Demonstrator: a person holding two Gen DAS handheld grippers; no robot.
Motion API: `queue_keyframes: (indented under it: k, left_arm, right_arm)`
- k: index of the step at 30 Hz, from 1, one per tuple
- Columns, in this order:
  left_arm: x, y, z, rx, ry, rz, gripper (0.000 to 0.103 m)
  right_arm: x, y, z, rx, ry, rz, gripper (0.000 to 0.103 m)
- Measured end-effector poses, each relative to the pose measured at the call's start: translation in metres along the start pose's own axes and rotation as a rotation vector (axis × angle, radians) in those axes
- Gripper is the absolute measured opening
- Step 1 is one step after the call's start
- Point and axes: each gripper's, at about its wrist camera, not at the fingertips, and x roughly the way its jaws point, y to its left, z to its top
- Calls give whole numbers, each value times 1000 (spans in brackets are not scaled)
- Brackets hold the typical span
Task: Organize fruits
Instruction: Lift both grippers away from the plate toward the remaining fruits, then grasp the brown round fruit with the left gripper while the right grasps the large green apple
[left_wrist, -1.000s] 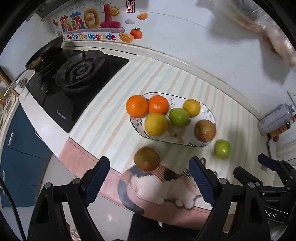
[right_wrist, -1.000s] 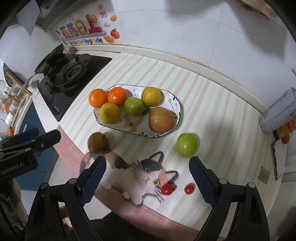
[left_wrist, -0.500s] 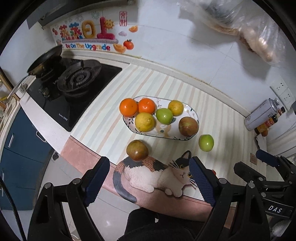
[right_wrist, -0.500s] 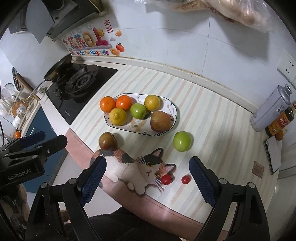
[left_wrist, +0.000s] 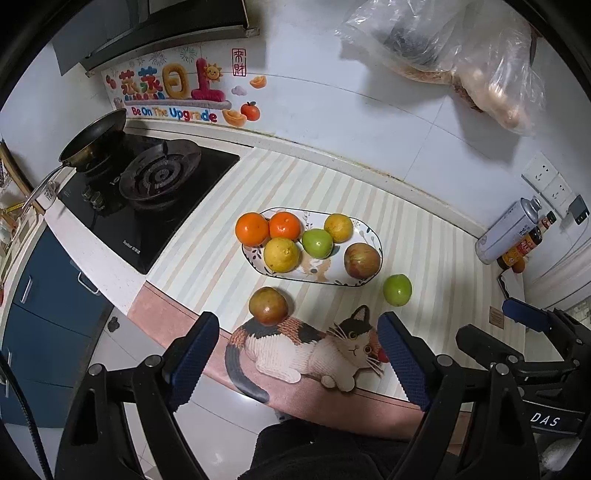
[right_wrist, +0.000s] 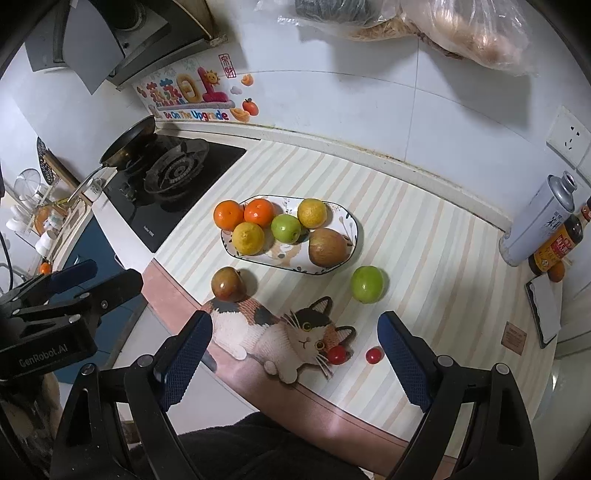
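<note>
While six fruits fill the oval patterned ceramic plate (right_wrist: 347, 225) mid-counter, four remain loose toward the front edge. Left gripper (left_wrist: 297, 360) wide open, empty; nearest: russet-brown round fruit (left_wrist: 268, 305), just ahead-left. Right gripper (right_wrist: 295, 356) wide open, empty; round green apple (right_wrist: 366, 284) ahead-right, two small red cherry tomatoes (right_wrist: 337, 355) between fingers' line. No obstacles; plate's free space scarce.

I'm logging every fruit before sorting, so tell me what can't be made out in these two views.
- Left wrist view: the right finger of the left tool hides all but a red sliver of the cherry tomatoes; the right wrist view shows two.
- Both views: the contents of the plastic bags on the wall are blurred and cut off.
- Both views: the small orange item behind the bottles is mostly hidden.
</note>
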Motion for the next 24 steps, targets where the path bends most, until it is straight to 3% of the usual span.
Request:
queue_keyframes:
  k: [9, 10, 11, 12, 15, 24]
  left_arm:
    - [18, 2, 6, -10, 26, 48, 88]
    - [24, 4, 8, -6, 28, 74, 90]
    - [31, 5, 10, 2, 29, 97, 101]
    - [37, 6, 11, 10, 31, 117, 103]
    - [61, 13, 16, 19, 45, 186, 103]
    - [153, 28, 17, 36, 174, 284, 103]
  right_arm:
    - [34, -35, 7, 76, 38, -2, 93]
    - [38, -40, 7, 86, 43, -6, 93]
    - [45, -48, 7, 104, 50, -9, 93]
    - [53, -55, 7, 119, 61, -14, 93]
    - [80, -77, 6, 160, 95, -34, 93]
    - [187, -128, 7, 267, 227, -33, 93]
